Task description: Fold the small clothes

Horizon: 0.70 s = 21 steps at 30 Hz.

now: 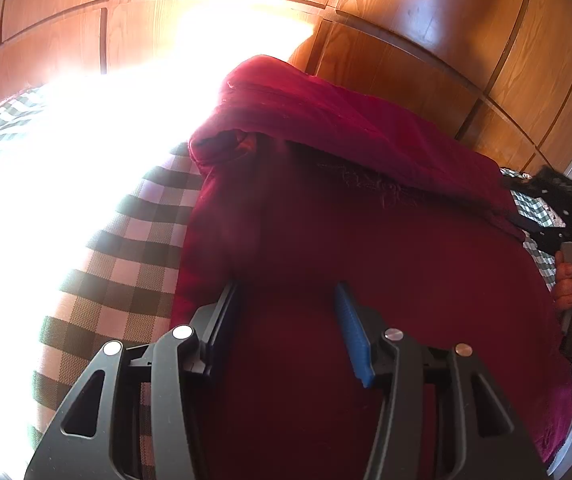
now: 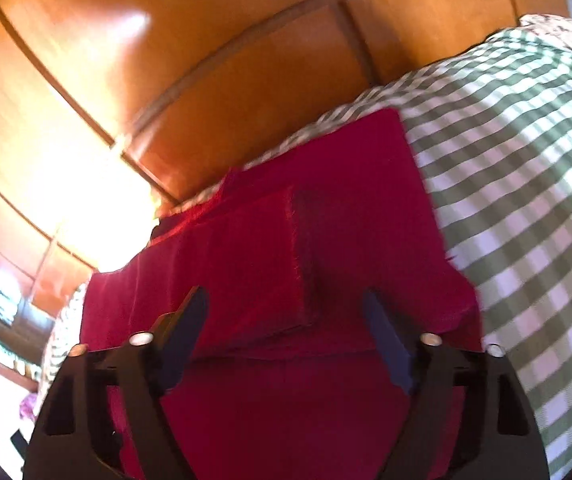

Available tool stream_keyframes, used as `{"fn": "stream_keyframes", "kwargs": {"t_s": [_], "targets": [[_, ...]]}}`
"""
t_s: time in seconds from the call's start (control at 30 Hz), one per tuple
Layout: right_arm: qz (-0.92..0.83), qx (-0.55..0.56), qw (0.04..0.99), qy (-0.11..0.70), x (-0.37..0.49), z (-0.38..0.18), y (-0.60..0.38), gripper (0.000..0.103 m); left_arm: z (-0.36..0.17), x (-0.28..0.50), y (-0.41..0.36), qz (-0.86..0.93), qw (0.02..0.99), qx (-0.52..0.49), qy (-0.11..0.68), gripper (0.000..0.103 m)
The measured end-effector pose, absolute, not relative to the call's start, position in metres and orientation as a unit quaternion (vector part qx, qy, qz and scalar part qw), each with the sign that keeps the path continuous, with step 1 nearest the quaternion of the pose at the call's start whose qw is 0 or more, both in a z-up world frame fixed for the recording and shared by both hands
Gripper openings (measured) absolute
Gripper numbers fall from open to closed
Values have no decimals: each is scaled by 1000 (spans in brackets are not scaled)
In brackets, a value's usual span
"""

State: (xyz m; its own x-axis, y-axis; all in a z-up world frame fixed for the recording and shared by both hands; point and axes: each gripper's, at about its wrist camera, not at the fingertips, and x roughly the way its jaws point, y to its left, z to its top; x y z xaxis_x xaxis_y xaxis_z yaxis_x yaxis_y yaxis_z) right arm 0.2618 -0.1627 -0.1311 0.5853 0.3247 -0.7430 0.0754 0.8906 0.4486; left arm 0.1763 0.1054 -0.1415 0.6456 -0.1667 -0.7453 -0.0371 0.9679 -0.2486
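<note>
Crimson garment (image 1: 386,220) lies on a green-and-white checked cloth (image 1: 134,248), its far edge folded over in a thick roll. In the left wrist view the left gripper (image 1: 288,308) hangs just over the fabric, jaws partly apart and holding nothing. At the right edge a hand (image 1: 570,284) holds the right gripper's handle.

From the right wrist, the right gripper (image 2: 286,316) stands wide apart over the folded garment (image 2: 286,240), empty; whether it touches the fabric is unclear.
</note>
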Motion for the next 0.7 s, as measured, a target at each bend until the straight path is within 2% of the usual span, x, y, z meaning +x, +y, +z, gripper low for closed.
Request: {"fn": "stream_keyframes", "kwargs": {"t_s": [0.07,0.1,0.17,0.33,0.5,0.57,0.7], "targets": [[70,192,863,462,269,-135,-152,40,-142,176,106,-37,899,-122,419,49],[56,164,866,469,272,-135,-145,33,-142,176,106,-37,899,-122,419,49],[49,143,873,463,272,-127,-142,7,-142,176,107,-37,899,-123,419,49],[19,105,901,421,252,-101,-151,7,-139,176,109,-40,896,-126,423,49],[8,133,882,451,256,-127,-172,7,-116,181,131,-59,887,-165,428,50],[8,149,880,451,257,-133,-175,7,-102,191,149,-55,891,-173,416,64],[8,153,881,447,256,-139,-176,9,-92,233,199,-51,873,-251,416,66]]}}
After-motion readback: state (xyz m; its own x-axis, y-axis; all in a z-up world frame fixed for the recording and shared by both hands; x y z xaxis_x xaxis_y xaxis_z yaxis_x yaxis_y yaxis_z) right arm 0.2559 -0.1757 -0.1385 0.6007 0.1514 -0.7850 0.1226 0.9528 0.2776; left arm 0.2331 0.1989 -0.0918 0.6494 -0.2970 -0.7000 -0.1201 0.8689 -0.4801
